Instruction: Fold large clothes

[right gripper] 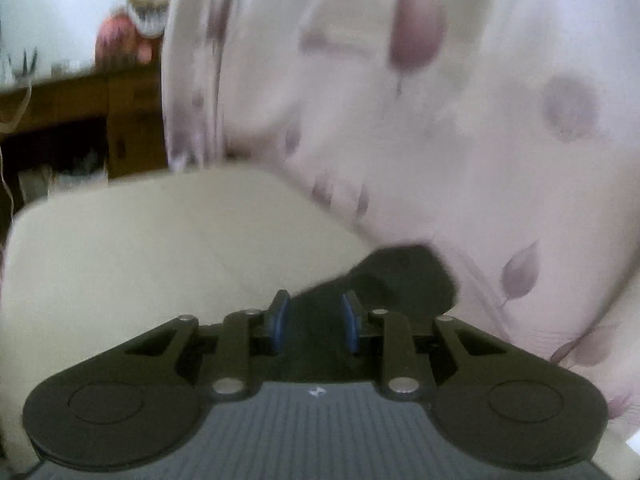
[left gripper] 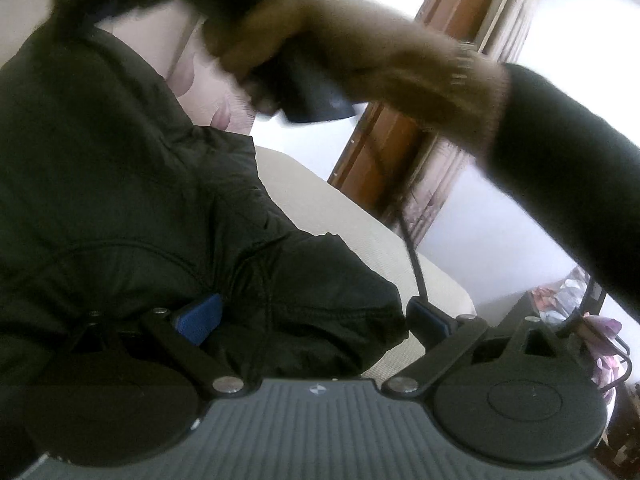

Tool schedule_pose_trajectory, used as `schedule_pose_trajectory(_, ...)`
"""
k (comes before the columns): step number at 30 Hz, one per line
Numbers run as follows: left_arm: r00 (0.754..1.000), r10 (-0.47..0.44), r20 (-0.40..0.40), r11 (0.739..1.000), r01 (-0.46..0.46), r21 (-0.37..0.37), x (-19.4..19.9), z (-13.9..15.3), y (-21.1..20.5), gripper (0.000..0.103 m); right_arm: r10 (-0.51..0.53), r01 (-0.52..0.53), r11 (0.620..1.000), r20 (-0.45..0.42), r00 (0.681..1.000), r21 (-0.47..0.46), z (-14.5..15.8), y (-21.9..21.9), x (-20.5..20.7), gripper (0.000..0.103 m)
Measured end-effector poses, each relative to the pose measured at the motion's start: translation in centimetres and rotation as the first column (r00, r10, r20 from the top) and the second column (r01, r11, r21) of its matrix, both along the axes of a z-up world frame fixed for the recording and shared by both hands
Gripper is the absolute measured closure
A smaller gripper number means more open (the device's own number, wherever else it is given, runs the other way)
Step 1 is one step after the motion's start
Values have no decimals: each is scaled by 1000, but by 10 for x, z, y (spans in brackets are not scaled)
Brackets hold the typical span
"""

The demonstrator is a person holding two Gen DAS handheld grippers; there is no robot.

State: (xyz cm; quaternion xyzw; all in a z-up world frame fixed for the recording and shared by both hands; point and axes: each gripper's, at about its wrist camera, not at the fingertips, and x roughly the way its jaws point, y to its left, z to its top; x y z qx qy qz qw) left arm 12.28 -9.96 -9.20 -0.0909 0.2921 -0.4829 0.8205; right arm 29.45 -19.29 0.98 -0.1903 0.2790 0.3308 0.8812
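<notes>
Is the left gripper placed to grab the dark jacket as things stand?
Probably yes: the left gripper is open, the jacket bunches between its fingers, and nothing blocks it.

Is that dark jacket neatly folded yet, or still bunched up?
Still bunched up. The dark jacket lies rumpled and creased on the cream cushion; its sleeve end sits between the right hand-held gripper pads.

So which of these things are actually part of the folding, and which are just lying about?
Part of the job:
- dark jacket
- left claw, open around a jacket fold
- right claw, closed on dark jacket fabric
- cream cushion, the folding surface

Just lying about:
- floral cloth
- wooden cabinet
- wooden door frame
</notes>
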Motion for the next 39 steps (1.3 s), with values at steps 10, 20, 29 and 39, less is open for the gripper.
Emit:
schedule_pose_trajectory(10,999,-20,41,1000,21,-22,-4,-4,-1,6,-80,101,989,-179,981,111,-78,-28,35,78)
schedule_pose_trajectory(20,1000,-16,-7,999,16,-30,1,-4,2,6,-95,142,973,-240,966,183,-90,-37,43,78)
schedule_pose_trajectory(29,998,4,-57,999,-6,-35,11,3,0,5,-203,247,903,-157,966,351,-2,-135,-40,71)
schedule_pose_trajectory(39,999,12,40,1000,-13,23,-8,-3,-16,1,-371,419,887,-238,898,196,-89,-163,-74,73)
